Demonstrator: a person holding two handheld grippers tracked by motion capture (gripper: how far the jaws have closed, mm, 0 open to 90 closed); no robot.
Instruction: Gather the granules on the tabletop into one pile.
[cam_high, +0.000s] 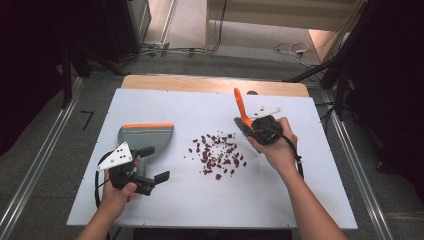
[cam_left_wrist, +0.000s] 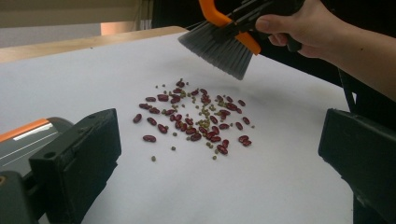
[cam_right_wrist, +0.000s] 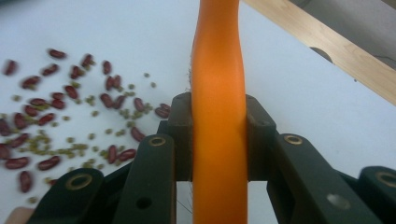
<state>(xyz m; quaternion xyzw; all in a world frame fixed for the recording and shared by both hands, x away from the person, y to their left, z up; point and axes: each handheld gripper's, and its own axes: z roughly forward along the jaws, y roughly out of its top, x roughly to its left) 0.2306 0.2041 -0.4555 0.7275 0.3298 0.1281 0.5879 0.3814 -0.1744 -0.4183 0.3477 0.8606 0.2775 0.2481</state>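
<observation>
One hand brush (cam_high: 242, 111) with an orange handle and grey bristles is hanging just above the far right edge of the bean scatter, its handle pinched between the jaws of the right gripper (cam_high: 255, 131), which are sitting clamped tight on it, as the right gripper view is showing with the orange handle (cam_right_wrist: 218, 121) squeezed between the two black pads; one scatter of beans (cam_high: 218, 154) is lying loose in the middle of the sheet, too many to count singly, made up of two kinds, larger dark red beans (cam_left_wrist: 163, 97) and smaller green ones (cam_left_wrist: 153, 158), all mixed together; one grey dustpan (cam_high: 146, 137) with an orange lip is lying flat to the left of the beans, near but apart from them; the left gripper (cam_high: 150, 166) is hovering just in front of the dustpan with its two jaws standing wide apart and nothing between them; two hands are coming in from the near edge, one per gripper; everything is resting on one white sheet (cam_high: 165, 205) covering a wooden table (cam_high: 200, 83) whose bare far edge is showing; beyond it grey flooring, cables (cam_high: 290, 49) and dark frames are surrounding the table.
</observation>
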